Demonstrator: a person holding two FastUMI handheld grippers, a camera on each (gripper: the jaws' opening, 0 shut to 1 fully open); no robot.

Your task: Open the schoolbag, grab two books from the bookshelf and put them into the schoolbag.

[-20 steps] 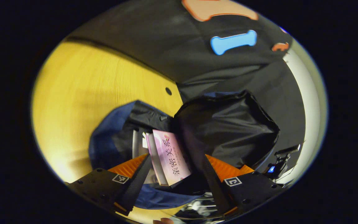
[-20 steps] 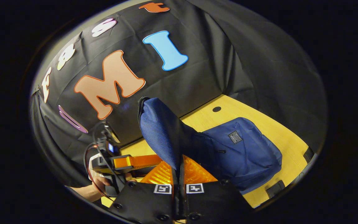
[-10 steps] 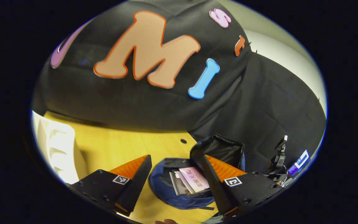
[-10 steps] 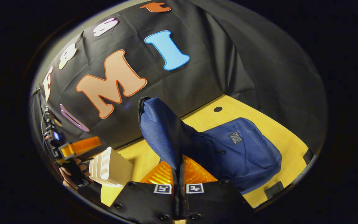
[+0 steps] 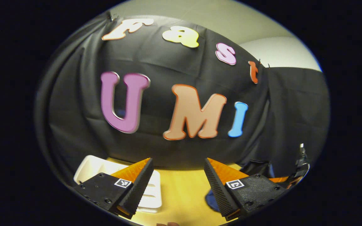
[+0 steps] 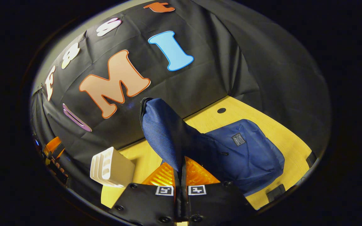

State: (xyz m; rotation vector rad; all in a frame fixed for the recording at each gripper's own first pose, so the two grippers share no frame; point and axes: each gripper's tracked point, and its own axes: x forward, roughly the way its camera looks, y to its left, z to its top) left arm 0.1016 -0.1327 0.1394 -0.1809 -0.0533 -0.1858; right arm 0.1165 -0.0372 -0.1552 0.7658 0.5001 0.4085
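The blue schoolbag [image 6: 247,153] lies on the yellow table [image 6: 262,122] in the right gripper view. Its flap [image 6: 160,131] stands lifted, and my right gripper [image 6: 182,163] is shut on the flap's edge. The white bookshelf [image 6: 112,168] stands left of the bag. In the left gripper view, my left gripper [image 5: 178,161] is open with nothing between its fingers and faces the booth wall. The bookshelf [image 5: 86,164] lies behind its left finger. A corner of the schoolbag [image 5: 211,201] peeks out beside its right finger. The left gripper [image 6: 52,147] also shows at the far left of the right gripper view.
The black cloth wall [image 5: 168,62] closes off the back and sides of the table. A small round hole [image 6: 221,110] sits in the tabletop behind the bag. A bag strap [image 6: 275,192] lies near the table's front edge.
My left gripper has drawn back from the bag's opening and swung up and left toward the bookshelf; the books inside the bag have left its view. The right gripper stays still on the flap.
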